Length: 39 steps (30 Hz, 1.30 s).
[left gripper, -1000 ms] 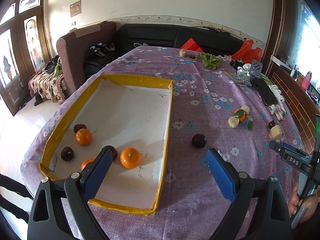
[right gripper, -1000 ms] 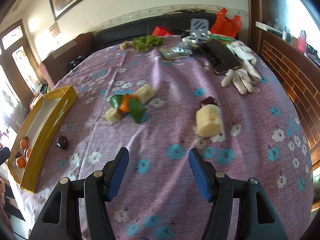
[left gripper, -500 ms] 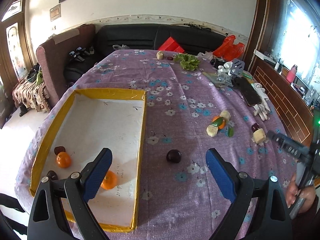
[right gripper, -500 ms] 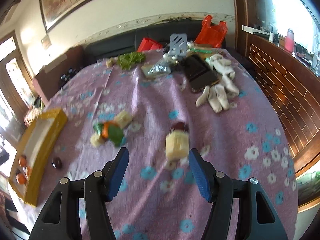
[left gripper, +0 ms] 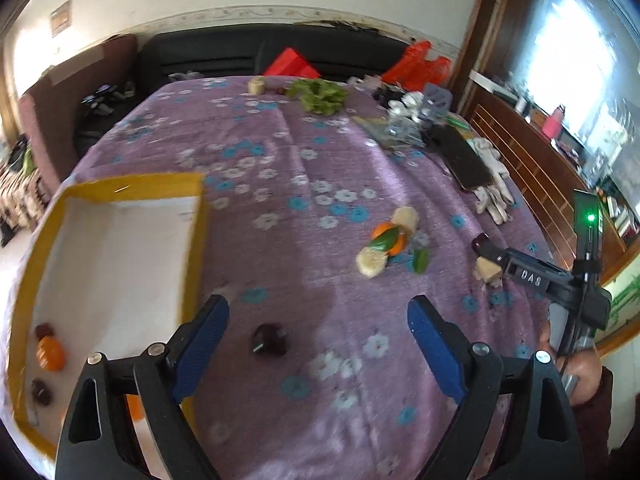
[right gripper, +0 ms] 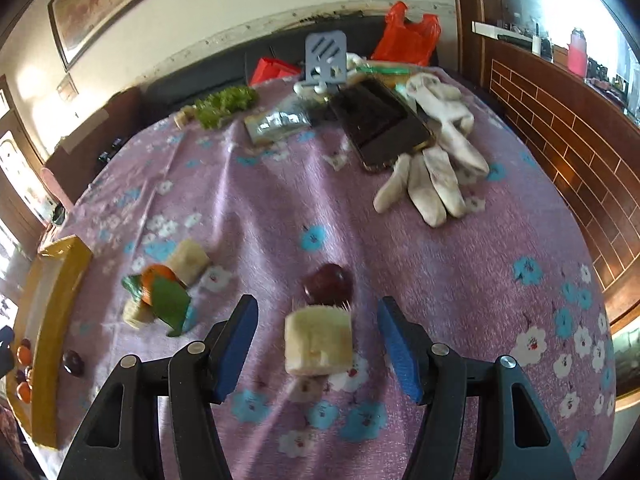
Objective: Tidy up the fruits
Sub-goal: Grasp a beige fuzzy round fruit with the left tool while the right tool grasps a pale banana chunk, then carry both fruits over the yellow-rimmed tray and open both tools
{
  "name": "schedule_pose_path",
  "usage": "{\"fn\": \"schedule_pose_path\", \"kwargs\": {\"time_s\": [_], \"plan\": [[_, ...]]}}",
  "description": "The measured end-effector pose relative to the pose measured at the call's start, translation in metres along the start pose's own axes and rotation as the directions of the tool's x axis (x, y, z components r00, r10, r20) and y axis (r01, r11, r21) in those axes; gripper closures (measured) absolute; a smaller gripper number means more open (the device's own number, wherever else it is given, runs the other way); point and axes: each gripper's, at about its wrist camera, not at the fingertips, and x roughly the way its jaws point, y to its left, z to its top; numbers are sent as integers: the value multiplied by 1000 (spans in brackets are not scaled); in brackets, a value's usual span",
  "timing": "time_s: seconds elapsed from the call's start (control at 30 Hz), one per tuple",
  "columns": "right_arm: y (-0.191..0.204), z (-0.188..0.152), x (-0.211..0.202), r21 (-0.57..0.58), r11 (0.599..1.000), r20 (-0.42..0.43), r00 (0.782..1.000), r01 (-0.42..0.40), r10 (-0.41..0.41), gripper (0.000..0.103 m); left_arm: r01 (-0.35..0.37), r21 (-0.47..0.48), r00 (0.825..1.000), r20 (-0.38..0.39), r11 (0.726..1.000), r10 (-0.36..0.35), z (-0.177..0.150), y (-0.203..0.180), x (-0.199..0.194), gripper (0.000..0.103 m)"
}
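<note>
My left gripper (left gripper: 318, 330) is open and empty, low over the purple cloth, with a dark plum (left gripper: 270, 339) between its fingers near the left one. The yellow-rimmed tray (left gripper: 196, 240) at its left holds an orange (left gripper: 50, 354) and dark plums (left gripper: 41, 391). My right gripper (right gripper: 318, 338) is open and empty, with a pale sugarcane chunk (right gripper: 319, 340) between its fingers and a dark red plum (right gripper: 328, 285) just beyond. An orange with green leaves (right gripper: 158, 286) lies at the left between two more pale chunks; it also shows in the left wrist view (left gripper: 390, 238).
A phone (right gripper: 380, 124), white gloves (right gripper: 436, 160), a clear bag (right gripper: 276, 124), lettuce (right gripper: 226, 104) and a grey stand (right gripper: 326, 60) lie at the table's far side. A black sofa and red bags stand behind. The table edge drops off at right toward a brick wall.
My left gripper moved right, off the tray and over the loose plum. My right gripper moved forward and down until the sugarcane chunk lies between its fingers.
</note>
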Motion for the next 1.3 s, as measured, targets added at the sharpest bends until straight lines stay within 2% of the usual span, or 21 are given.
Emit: {"fn": "schedule_pose_path", "kwargs": {"time_s": [0.1,0.17,0.3,0.33,0.4,0.57,0.63,0.67,0.7,0.73,0.8,0.93,1.07,1.3], "plan": [[2,-3,4,-15,1000,-11,1000,6,-6,38,14,45,1000,-23,999,-13,11,-19,30,13],[7,-6,7,-42,999,-15,1000,25,-26,43,18,76,999,-52,997,-14,16,-29,54,17],[7,-8,14,-52,998,-36,998,43,-45,51,6,117,993,-116,993,8,19,-40,91,39],[7,-8,17,-46,998,-43,998,39,-41,52,23,122,991,-136,992,-6,18,-41,98,40],[7,-9,18,-53,997,-42,998,53,-55,57,31,142,991,-135,989,-12,16,-43,106,41],[6,-8,19,-54,997,-46,997,56,-59,57,19,185,991,-134,983,7,15,-47,122,41],[6,-9,18,-59,996,-46,997,64,-67,57,20,188,991,-135,982,6,17,-47,125,50],[7,-9,19,-62,996,-46,997,66,-69,57,14,183,993,-122,983,8,18,-46,125,56],[8,-9,19,-67,995,-47,996,70,-73,57,22,182,993,-119,983,0,19,-45,125,69],[8,-9,19,-71,995,-48,996,74,-78,58,35,183,993,-121,982,-13,20,-45,124,74],[8,-10,18,-73,994,-45,995,82,-85,65,6,197,994,-107,980,15,19,-48,123,75],[2,-9,16,-45,997,-49,997,57,-59,65,-4,165,997,-77,986,16,18,-44,109,75],[-5,-9,12,2,1000,-41,999,26,-26,65,2,123,999,-35,992,2,15,-33,78,74],[2,-7,-3,7,993,31,993,-115,115,65,14,21,998,55,1000,-16,-4,9,8,74]]}}
